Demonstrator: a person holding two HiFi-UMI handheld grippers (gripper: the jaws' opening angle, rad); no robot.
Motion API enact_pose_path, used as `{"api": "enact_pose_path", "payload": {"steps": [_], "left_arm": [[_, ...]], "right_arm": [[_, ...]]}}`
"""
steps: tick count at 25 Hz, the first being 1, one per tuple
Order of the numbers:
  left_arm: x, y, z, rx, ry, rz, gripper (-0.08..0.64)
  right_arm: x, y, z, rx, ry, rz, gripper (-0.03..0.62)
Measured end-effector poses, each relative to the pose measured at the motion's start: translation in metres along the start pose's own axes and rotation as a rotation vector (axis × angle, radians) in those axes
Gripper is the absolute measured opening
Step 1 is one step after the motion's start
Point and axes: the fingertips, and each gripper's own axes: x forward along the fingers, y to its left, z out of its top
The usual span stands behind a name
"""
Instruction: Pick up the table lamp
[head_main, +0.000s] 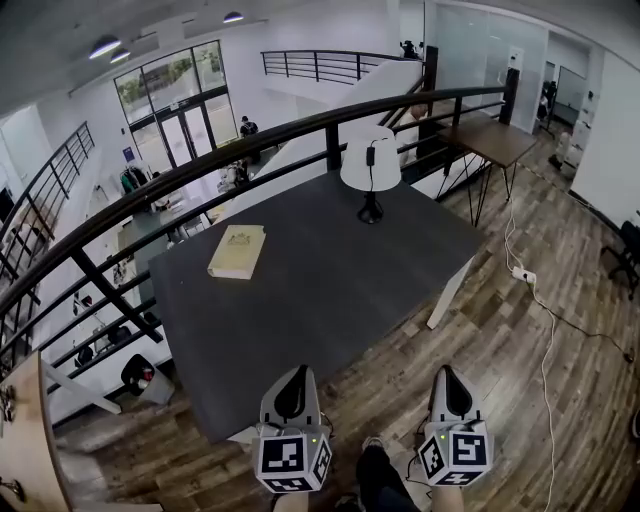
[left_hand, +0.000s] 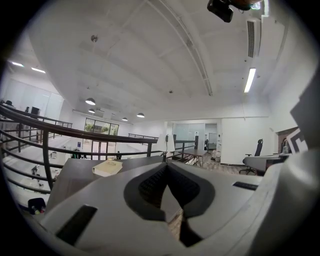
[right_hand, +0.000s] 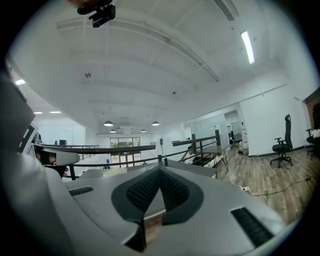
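Table lamp (head_main: 371, 165), white shade on black stem and base, upright near far edge of dark table (head_main: 300, 310), close to black railing (head_main: 200, 170). Tan book (head_main: 237, 250) flat on table, left of lamp and well apart from it. Left gripper (head_main: 296, 372) and right gripper (head_main: 446, 371) side by side at near side of table, both pointed toward lamp, well short of it. Jaws of each pressed together, nothing held.

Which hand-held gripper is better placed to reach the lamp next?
Right, narrowly: the lamp stands at the table's right end, on the right hand-held gripper's side. It and the left hand-held gripper are shut, both far off.
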Motion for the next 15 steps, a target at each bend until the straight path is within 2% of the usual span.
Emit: {"api": "enact_pose_path", "payload": {"steps": [15], "left_arm": [[0.145, -0.012, 0.021, -0.012, -0.008, 0.024, 0.006]], "right_arm": [[0.14, -0.053, 0.033, -0.004, -0.018, 0.048, -0.006]]}}
